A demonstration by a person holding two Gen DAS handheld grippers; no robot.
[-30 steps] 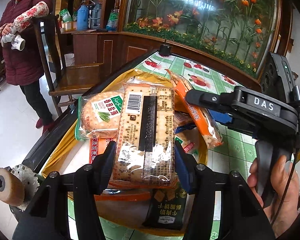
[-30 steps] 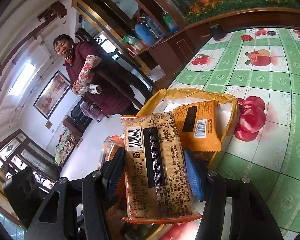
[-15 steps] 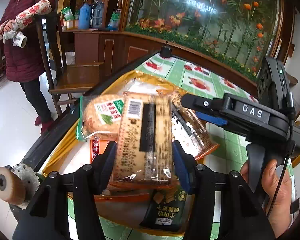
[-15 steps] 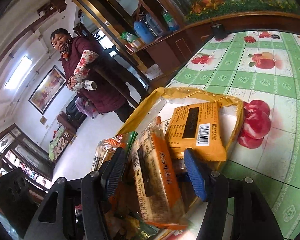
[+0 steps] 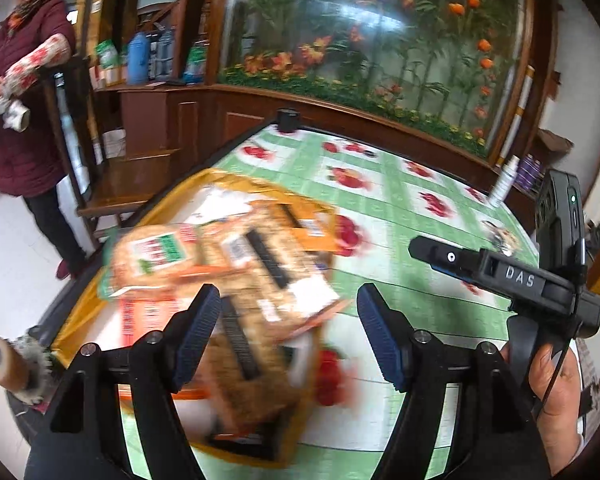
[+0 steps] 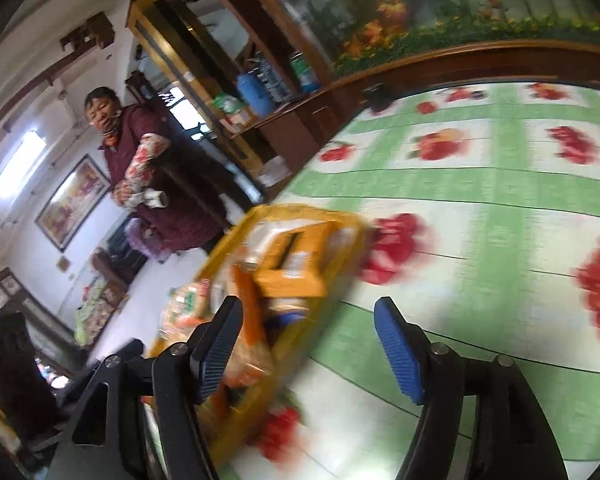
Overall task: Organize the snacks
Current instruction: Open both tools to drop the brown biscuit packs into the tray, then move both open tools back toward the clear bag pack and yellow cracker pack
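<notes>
A yellow tray at the table's left edge holds several snack packs, blurred by motion. Two clear packs of crackers lie on top, beside a round rice-cracker pack and an orange pack. My left gripper is open and empty, above the tray's right side. My right gripper is open and empty, to the right of the tray; its body also shows in the left wrist view. The orange pack lies in the tray.
The table has a green and white cloth with red fruit prints. A white bottle and a small wrapped item stand far right. A small black object is at the far edge. A woman stands by a wooden chair on the left.
Both grippers have opened and let go of their cracker packs, which now lie in the tray. Both grippers have pulled back to the right.
</notes>
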